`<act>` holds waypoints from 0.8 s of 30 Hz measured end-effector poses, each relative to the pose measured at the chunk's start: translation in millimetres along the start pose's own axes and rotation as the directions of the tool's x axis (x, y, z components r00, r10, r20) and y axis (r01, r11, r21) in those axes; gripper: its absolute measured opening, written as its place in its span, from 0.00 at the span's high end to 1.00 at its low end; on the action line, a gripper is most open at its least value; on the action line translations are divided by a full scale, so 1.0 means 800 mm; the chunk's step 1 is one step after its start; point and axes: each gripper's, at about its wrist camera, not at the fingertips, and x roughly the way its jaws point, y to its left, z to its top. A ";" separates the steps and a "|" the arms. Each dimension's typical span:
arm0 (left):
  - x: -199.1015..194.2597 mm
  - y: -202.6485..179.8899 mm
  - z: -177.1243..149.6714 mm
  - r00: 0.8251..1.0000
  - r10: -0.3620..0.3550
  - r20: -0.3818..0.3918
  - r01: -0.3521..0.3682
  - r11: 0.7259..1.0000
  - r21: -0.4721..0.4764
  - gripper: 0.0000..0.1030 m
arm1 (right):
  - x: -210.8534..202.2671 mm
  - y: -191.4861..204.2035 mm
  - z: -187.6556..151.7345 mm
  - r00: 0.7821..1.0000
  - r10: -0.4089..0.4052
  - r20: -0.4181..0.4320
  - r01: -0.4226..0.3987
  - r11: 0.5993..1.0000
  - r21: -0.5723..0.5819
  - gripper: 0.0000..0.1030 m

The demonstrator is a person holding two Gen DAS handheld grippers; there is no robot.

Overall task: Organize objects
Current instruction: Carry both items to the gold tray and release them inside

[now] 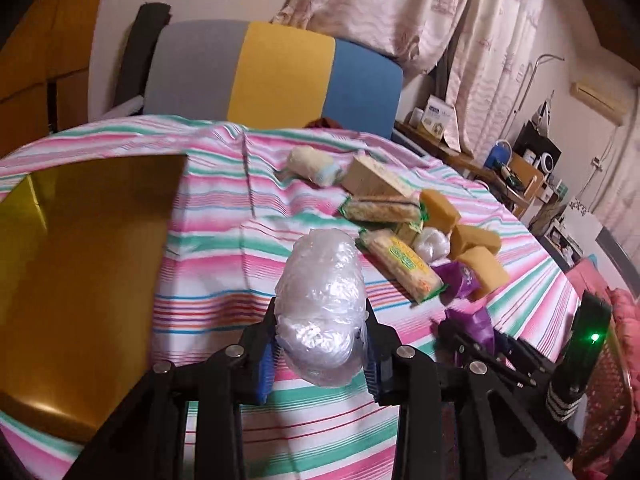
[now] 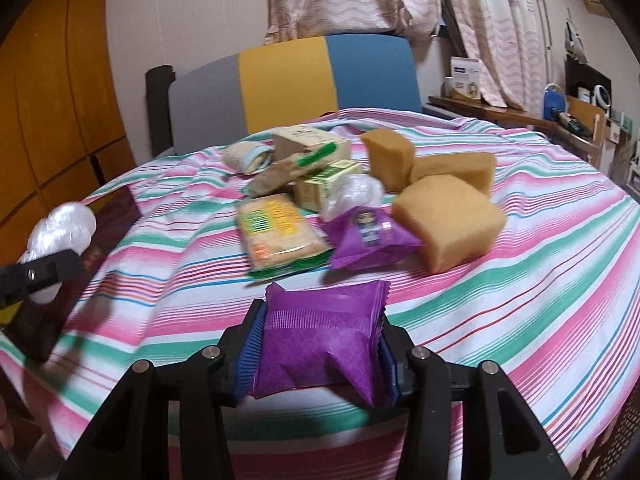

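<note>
Striped pink, green and white cloth [image 2: 520,264] covers the table beneath a heap of sponges and snack packs. Above it, the left gripper [image 1: 320,344] pinches a clear crinkled plastic bundle [image 1: 322,300] beside a shiny gold box [image 1: 80,280], while the right gripper [image 2: 320,344] squeezes a purple foil sachet [image 2: 320,340] just in front of the heap.

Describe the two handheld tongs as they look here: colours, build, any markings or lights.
Both are black plastic linkage frames with silver rivet pins and blue ribbed pads: left tongs, right tongs. The left view shows the right unit's black body with a green indicator light and white stripes below it. No cables or sleeves visible.
</note>
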 end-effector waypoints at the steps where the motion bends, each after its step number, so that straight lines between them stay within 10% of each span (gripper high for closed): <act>1: -0.007 0.004 0.001 1.000 0.008 0.013 -0.008 1.000 -0.001 0.65 | -0.001 0.004 -0.001 1.000 0.009 -0.001 -0.009 1.000 -0.006 0.53; 24: -0.087 0.175 -0.004 0.967 0.257 0.004 -0.251 0.948 -0.198 0.65 | -0.056 0.147 0.046 0.946 0.321 0.053 -0.310 0.939 -0.148 0.53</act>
